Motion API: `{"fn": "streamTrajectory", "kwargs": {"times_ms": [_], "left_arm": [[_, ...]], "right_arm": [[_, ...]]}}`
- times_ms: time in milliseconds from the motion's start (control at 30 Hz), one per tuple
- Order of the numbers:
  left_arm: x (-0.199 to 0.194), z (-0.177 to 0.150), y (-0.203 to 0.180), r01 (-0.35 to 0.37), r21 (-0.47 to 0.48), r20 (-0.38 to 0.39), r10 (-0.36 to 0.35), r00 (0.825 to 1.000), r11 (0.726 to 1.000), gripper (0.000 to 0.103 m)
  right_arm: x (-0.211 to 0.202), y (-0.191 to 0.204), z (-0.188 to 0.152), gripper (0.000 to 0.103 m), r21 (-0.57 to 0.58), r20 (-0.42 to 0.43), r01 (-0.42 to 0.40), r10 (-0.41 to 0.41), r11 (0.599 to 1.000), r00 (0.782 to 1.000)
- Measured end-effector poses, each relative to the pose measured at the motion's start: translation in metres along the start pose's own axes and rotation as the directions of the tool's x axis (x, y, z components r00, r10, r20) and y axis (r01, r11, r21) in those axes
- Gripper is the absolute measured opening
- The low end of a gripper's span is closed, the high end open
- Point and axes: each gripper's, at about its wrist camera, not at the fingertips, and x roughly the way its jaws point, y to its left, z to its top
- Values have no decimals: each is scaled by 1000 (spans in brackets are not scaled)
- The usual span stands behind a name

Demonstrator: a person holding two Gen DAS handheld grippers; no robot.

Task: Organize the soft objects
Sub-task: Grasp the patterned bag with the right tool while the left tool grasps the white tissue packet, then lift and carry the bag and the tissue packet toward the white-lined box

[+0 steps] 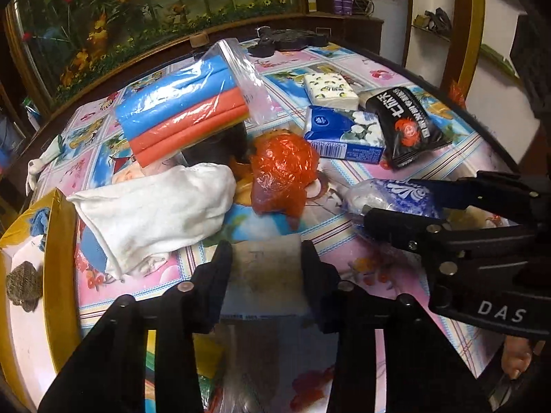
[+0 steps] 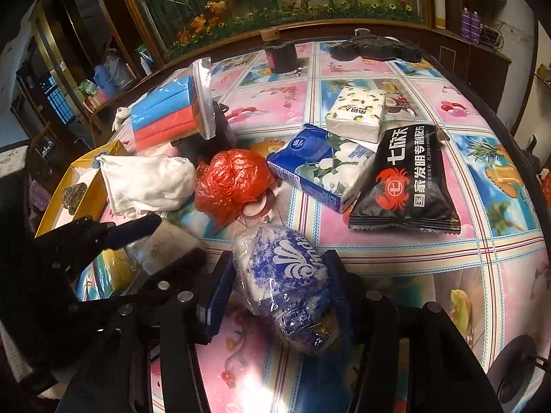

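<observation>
The left gripper [image 1: 267, 258] had its fingers [image 1: 220, 261] closed on a flat, pale tissue pack in clear wrap [image 1: 267, 275], held just above the near edge of the tabletop [image 1: 378, 272]. The right gripper [image 2: 279, 268] clamped a crumpled blue-and-white plastic-wrapped tissue pack [image 2: 286, 282] between its fingers [image 2: 335, 275], also at the near edge.

The left wrist view showed the right gripper only from the side, its fingers closing over the blue-and-white pack, whose far end alone was visible. The right wrist view showed that pack's printed shell logo in full, and caught the left gripper at its left margin with the pale pack seen edge-on.

Farther in lay a white cloth [image 1: 155, 213], touching a crumpled orange plastic bag [image 1: 280, 175]. Behind them a zip bag of blue and orange foam strips [image 1: 182, 110] leaned tilted on a dark object. Toward the right edge sat a blue tissue pack [image 1: 344, 134], a white patterned tissue pack [image 1: 330, 91] and a black crab-printed sachet [image 1: 408, 127], overlapping one another. A yellow-rimmed box [image 1: 60, 261] stood off the left edge; its contents showed better in the left wrist view.
</observation>
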Motion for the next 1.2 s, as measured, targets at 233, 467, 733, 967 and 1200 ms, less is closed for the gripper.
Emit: {"fn": "streamTrajectory", "kwargs": {"times_ms": [233,467,733,967,1200], "left_arm": [[-48,-3,19,158,-118,107,-146,984,980,12],[-89,-15,38,256,-175,211,-218,953,951,7],[-60,-20,42,160,-161,84,-148,985,974,60],[2,-6,10,-25,-113,-83,15,996,993,73],[15,-5,-27,-4,6,-74,5,997,1000,67]], "right_arm": [[-19,-3,-1,47,32,50,-31,30,999,998],[-48,3,-5,47,35,112,-43,39,998,993],[-73,3,-19,47,49,145,-45,38,998,989],[-71,-9,-33,47,89,120,-59,48,994,992],[-66,-24,-36,47,132,118,-75,59,988,991]]}}
